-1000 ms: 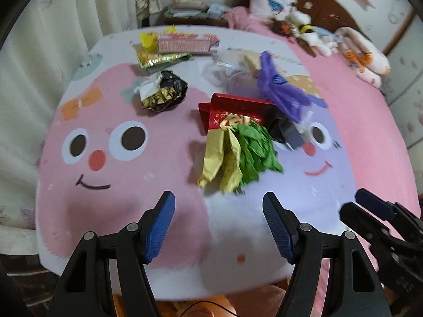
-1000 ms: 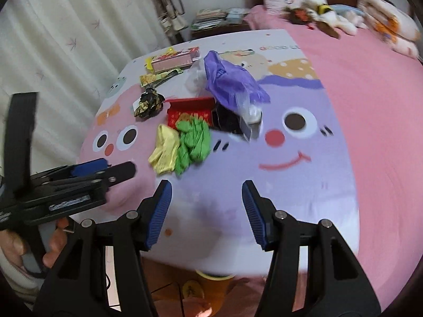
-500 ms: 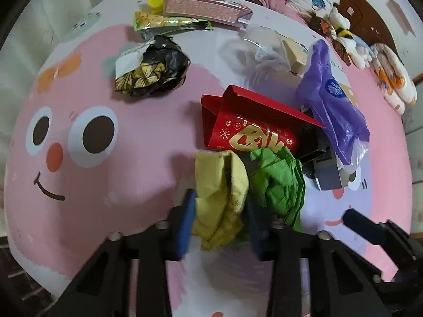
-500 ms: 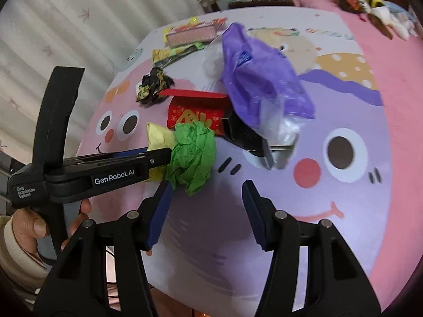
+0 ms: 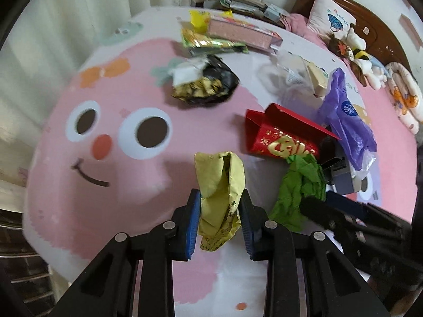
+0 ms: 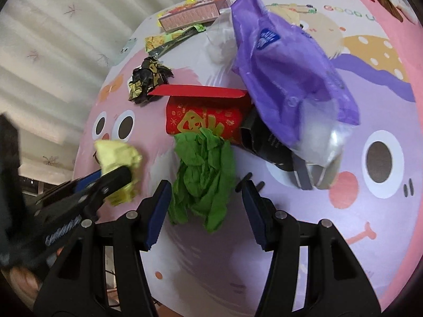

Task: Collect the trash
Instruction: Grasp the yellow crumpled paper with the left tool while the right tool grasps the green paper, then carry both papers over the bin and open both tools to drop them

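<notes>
Both views close above bed [image 5: 111,206], facing forward-down toward headboard [image 5: 370,21]. Left wrist view over pink half, right over purple. Shared: red box [image 5: 280,142] [image 6: 206,121], green paper [image 5: 298,190] [image 6: 203,177].

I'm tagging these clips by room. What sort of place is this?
Most likely a bedroom: the trash lies on a cartoon-print bedsheet, a wooden headboard with a pillow and a stuffed toy stands at the far end, and curtains hang alongside.
</notes>
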The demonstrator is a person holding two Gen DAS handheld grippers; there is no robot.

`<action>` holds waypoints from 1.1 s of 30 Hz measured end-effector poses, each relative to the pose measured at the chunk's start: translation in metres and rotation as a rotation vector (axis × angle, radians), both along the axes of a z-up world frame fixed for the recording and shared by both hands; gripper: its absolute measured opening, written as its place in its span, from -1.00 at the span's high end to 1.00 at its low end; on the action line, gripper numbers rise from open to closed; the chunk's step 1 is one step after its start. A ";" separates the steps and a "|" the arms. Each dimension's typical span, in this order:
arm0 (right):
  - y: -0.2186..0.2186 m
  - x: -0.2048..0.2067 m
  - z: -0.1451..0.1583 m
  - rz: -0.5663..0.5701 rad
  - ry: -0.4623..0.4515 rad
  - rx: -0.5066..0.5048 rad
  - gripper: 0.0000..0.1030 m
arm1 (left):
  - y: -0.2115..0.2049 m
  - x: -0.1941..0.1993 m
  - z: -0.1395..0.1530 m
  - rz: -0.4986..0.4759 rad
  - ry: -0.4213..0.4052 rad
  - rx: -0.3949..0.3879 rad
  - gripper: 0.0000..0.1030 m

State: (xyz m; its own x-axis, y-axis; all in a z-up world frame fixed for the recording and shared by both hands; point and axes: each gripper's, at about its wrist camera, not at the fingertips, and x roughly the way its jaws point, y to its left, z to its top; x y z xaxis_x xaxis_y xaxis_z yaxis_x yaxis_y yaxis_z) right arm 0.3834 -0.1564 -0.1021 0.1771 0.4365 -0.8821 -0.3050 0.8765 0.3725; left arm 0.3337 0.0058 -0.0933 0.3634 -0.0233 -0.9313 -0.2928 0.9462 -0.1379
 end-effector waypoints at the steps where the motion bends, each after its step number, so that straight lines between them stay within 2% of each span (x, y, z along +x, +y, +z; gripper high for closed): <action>1: 0.003 0.002 -0.002 -0.004 0.004 -0.002 -0.02 | 0.001 -0.004 0.002 -0.001 -0.004 0.016 0.45; 5: 0.016 0.007 -0.008 -0.012 0.012 -0.014 -0.02 | 0.005 -0.021 0.013 -0.004 -0.012 0.088 0.45; 8: 0.027 0.007 -0.015 0.000 0.002 -0.062 -0.03 | 0.012 -0.041 0.022 0.004 -0.016 0.104 0.45; 10: 0.031 0.005 -0.015 0.013 -0.031 -0.086 0.06 | 0.018 -0.055 0.027 0.008 -0.022 0.108 0.45; 12: 0.036 0.002 -0.017 0.032 -0.058 -0.121 0.33 | 0.022 -0.065 0.031 0.010 -0.029 0.108 0.45; 15: 0.038 0.000 -0.016 0.035 -0.065 -0.126 0.43 | 0.025 -0.080 0.036 0.004 -0.030 0.114 0.45; 23: 0.041 -0.024 0.002 0.021 -0.081 -0.128 0.46 | 0.045 -0.121 0.054 -0.007 -0.043 0.126 0.45; 33: 0.054 -0.091 0.039 0.029 -0.128 -0.123 0.46 | 0.081 -0.163 0.081 -0.046 -0.095 0.123 0.45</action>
